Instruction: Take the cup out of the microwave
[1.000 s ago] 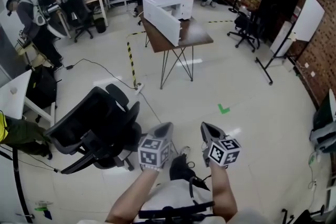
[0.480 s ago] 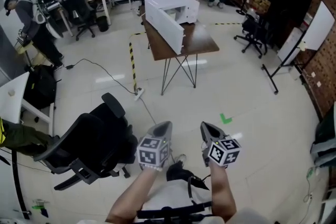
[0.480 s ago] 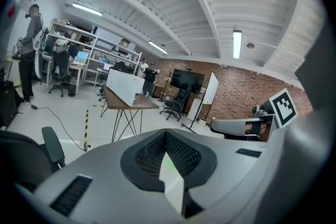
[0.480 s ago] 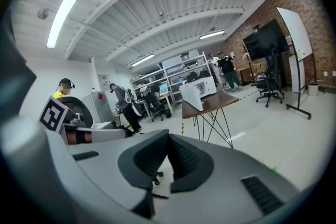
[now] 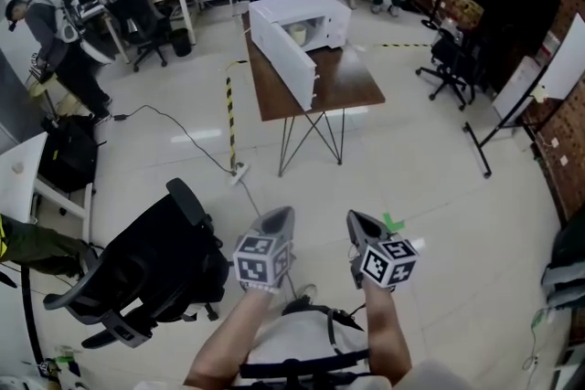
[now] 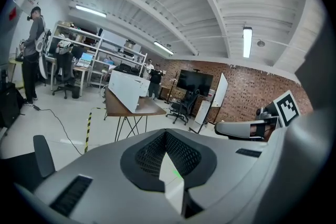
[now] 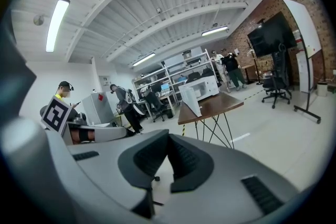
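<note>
A white microwave [image 5: 311,17] stands on a brown table [image 5: 345,85] across the room, its door [image 5: 281,52] swung open toward me. Something pale [image 5: 297,34] shows inside the cavity; I cannot tell whether it is the cup. The microwave also appears small in the left gripper view [image 6: 126,89] and in the right gripper view [image 7: 202,86]. Both grippers are held side by side low in front of me, far short of the table. My left gripper [image 5: 281,216] [image 6: 166,135] is shut and holds nothing. My right gripper [image 5: 355,219] [image 7: 168,137] is shut and holds nothing too.
A black office chair [image 5: 137,269] stands close on my left. A yellow-black floor stripe [image 5: 229,110] and a cable run beside the table. More chairs [image 5: 452,59], a stand [image 5: 498,137], desks and people [image 5: 55,41] ring the room. A green floor mark [image 5: 392,222] lies near my right gripper.
The table and microwave have come nearer in the head view, and the black chair has slid back to the left. Both grippers have travelled forward together, still shut.
</note>
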Available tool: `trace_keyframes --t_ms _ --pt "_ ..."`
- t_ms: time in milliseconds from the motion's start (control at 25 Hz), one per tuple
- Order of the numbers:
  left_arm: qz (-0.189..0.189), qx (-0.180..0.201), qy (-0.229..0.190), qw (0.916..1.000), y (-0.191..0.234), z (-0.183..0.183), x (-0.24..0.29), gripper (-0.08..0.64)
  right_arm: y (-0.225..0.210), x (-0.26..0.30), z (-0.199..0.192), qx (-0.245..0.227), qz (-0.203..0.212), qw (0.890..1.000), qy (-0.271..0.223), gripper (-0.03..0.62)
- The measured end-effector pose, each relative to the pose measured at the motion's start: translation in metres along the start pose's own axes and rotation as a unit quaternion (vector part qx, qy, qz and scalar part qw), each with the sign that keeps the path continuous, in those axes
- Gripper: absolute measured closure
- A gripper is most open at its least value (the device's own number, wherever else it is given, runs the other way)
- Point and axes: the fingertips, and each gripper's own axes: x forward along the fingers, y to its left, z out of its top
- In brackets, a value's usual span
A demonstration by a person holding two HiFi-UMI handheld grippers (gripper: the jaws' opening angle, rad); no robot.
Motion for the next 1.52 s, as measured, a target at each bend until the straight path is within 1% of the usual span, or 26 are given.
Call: trace_keyframes --t_ms 280,600,1000,1160,1520 --pt "0.011 0.002 -0.005 0.9999 -0.003 0.020 0.044 0.565 -0.037 0.017 0.026 0.001 0.010 1.000 -0.011 0.594" --pt "0.014 0.006 -0.005 0.9999 -0.004 0.034 0.069 0.565 -0.058 0.030 0.033 0.008 0.013 1.000 -0.008 0.594" --pt "0.014 -0.003 -0.007 0.9999 0.013 0.049 0.108 0.565 -0.080 0.063 0.060 -0.002 0.015 1.000 -0.011 0.594" --pt "0.014 -0.006 -0.008 0.9998 0.022 0.056 0.128 0.565 -0.093 0.077 0.065 -0.004 0.013 1.000 -0.005 0.594" --pt "0.025 -0.017 -0.011 0.9995 0.047 0.077 0.171 0.565 -0.117 0.120 0.083 -0.010 0.025 1.000 0.009 0.594"
